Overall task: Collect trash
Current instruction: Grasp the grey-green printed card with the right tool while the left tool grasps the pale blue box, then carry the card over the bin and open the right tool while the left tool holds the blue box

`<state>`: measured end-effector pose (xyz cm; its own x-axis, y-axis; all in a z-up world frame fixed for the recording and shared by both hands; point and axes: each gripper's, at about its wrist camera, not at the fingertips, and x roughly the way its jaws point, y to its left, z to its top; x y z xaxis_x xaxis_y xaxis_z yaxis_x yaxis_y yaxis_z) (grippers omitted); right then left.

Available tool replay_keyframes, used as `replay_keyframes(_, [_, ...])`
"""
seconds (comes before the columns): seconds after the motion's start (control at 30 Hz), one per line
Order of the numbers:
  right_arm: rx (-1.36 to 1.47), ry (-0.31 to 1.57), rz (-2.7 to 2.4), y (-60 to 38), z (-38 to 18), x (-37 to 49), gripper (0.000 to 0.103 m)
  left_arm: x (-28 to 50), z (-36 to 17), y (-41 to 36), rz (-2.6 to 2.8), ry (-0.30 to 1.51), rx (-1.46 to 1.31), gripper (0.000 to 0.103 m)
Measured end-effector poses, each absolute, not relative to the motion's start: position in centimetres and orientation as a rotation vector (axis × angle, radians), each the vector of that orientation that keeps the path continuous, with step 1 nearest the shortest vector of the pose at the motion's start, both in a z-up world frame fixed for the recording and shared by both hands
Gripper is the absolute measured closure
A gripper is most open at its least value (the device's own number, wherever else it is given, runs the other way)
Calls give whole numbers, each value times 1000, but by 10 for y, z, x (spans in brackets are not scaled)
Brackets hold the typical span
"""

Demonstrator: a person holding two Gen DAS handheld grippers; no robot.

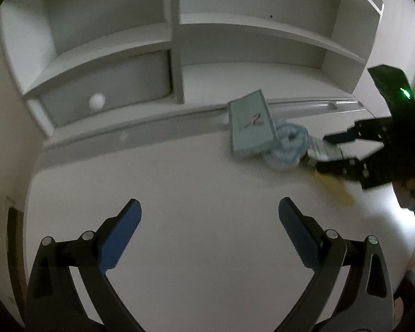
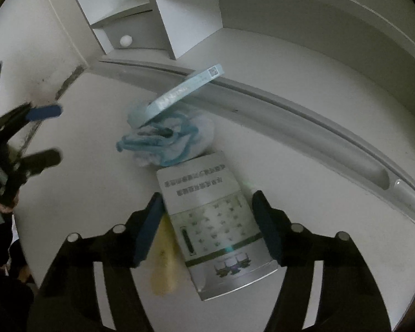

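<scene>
On the white desk (image 1: pixel 196 182) lies a heap of trash. A thin light-blue box (image 1: pixel 250 124) (image 2: pixel 185 91) leans on a crumpled blue-and-white wad (image 1: pixel 287 146) (image 2: pixel 168 141). In front of the wad, a white printed box (image 2: pixel 215 215) lies flat, with a yellow scrap (image 2: pixel 163 262) (image 1: pixel 337 191) beside it. My right gripper (image 2: pixel 209 195) (image 1: pixel 323 152) straddles the printed box. Its left pad is at the box edge and a narrow gap shows at the right pad. My left gripper (image 1: pixel 209 202) (image 2: pixel 58 133) hangs open over bare desk, left of the heap, holding nothing.
A white shelf unit (image 1: pixel 177 36) stands at the back of the desk. In its lower left is a drawer with a round white knob (image 1: pixel 97 101) (image 2: pixel 126 40). A long shallow groove (image 2: pixel 290 127) runs along the desk in front of the shelves. A wall (image 2: pixel 27 55) closes the left side.
</scene>
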<state>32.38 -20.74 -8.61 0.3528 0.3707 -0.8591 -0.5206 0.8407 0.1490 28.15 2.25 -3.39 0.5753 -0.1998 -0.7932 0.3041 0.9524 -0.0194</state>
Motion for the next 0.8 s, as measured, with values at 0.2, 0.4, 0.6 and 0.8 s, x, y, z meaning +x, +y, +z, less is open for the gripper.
replay_keyframes(0.2, [-87, 1004, 544, -239, -67, 297, 43, 338, -25, -19, -358, 908, 160, 7])
replay_keyframes(0.4, [-13, 969, 516, -273, -58, 261, 43, 386, -37, -47, -397, 955, 141, 7])
replay_keyframes(0.6, [41, 965, 498, -295, -62, 237, 43, 402, -57, -47, -389, 1025, 82, 7])
replay_keyframes(0.8, [99, 955, 489, -303, -67, 233, 43, 400, -63, -46, -391, 1032, 72, 46])
